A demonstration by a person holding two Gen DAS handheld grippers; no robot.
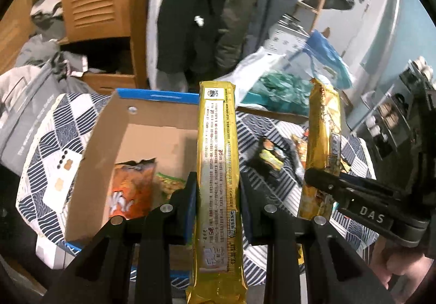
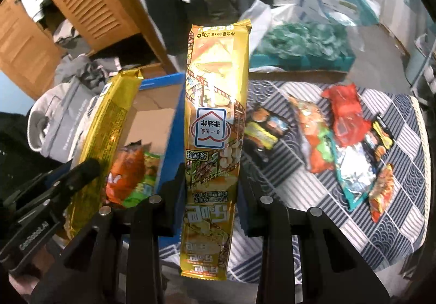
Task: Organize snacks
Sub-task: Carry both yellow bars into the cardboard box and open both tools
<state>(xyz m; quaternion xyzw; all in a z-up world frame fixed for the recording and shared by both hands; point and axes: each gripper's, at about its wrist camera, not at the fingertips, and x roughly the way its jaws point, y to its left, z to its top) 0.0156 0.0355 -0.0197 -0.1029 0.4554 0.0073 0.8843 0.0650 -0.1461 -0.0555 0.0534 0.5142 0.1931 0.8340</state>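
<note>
1. We take the cardboard box (image 1: 141, 140) as our landmark; it sits open on the patterned blanket (image 2: 313, 189).
2. Our left gripper (image 1: 218, 195) is clamped on a long yellow packet (image 1: 218, 167), printed back toward the camera, held upright just right of the box's near corner.
3. Our right gripper (image 2: 211, 189) is closed on a second golden packet (image 2: 215, 118), picture side toward the camera, held upright just right of the box's blue-edged wall.
4. Already inside the box: an orange bag (image 1: 130, 189) and a green bag (image 1: 169, 186), lying side by side at its near end.
5. Left to do, as we judge it: both held packets are above the blanket, not yet in the box.
6. Well to the right of the box, loose snacks (image 2: 351, 146) lie scattered on the blanket, a red one (image 2: 344, 113) among them; a small dark packet (image 2: 264, 129) lies nearer the box. So we reckon the sorting is under halfway.
</note>
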